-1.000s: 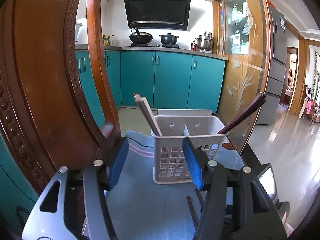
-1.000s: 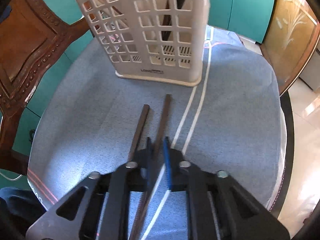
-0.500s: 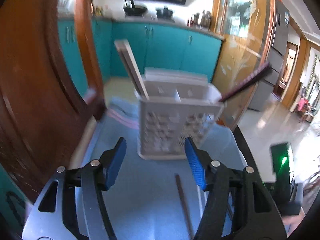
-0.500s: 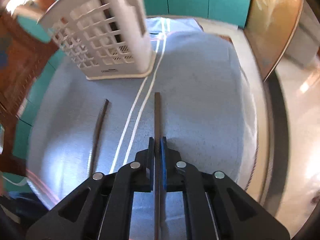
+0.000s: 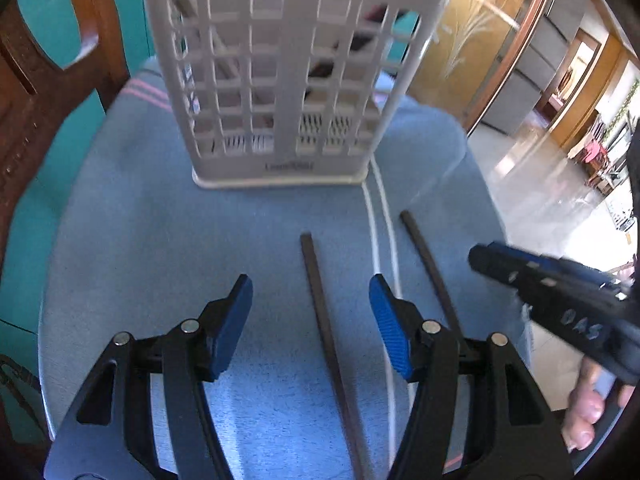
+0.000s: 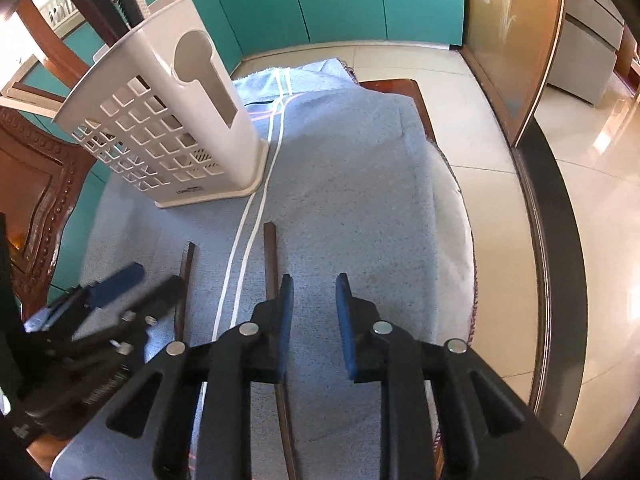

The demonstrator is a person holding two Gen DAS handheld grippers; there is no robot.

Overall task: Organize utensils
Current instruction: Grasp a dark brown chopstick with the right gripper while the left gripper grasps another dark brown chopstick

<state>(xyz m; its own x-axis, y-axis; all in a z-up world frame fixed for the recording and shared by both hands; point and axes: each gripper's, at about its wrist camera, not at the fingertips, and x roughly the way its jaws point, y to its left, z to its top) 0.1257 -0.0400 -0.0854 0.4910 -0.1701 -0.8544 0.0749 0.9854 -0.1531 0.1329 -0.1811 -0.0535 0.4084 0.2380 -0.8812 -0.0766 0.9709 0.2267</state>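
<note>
Left claw: your left claw [image 5: 310, 320] is spread wide and holds nothing; it is tilted down toward the blue cloth [image 5: 160, 240], with one dark chopstick [image 5: 320, 320] lying on the cloth between its blue pads [image 5: 232, 324], touching neither.
Right claw: your right claw [image 6: 311, 312] is partly open with nothing in it; it too points down at the cloth, low over it.
Second chopstick: the other chopstick [image 6: 271, 256] lies just beside the right claw's left finger, outside the gap; whether they touch cannot be told.
Chopstick layout: both sticks lie roughly parallel on the cloth, one on each side of the white double stripe [image 5: 376, 216], tips pointing toward the basket.
Utensil basket: the white lattice utensil basket [image 5: 280, 80] stands upright on the cloth ahead of both claws, its base next to the stripe; dark sticks show through the lattice of its right compartment, and paler shapes in the left one are too blurred to name.
Claws together: seen from the left wrist, your right claw [image 5: 480, 258] reaches in from the right, near the second chopstick.
Desk: the cloth covers a rounded desk [image 6: 400, 86]; a carved wooden chair [image 6: 36, 184] stands at its left.
</note>
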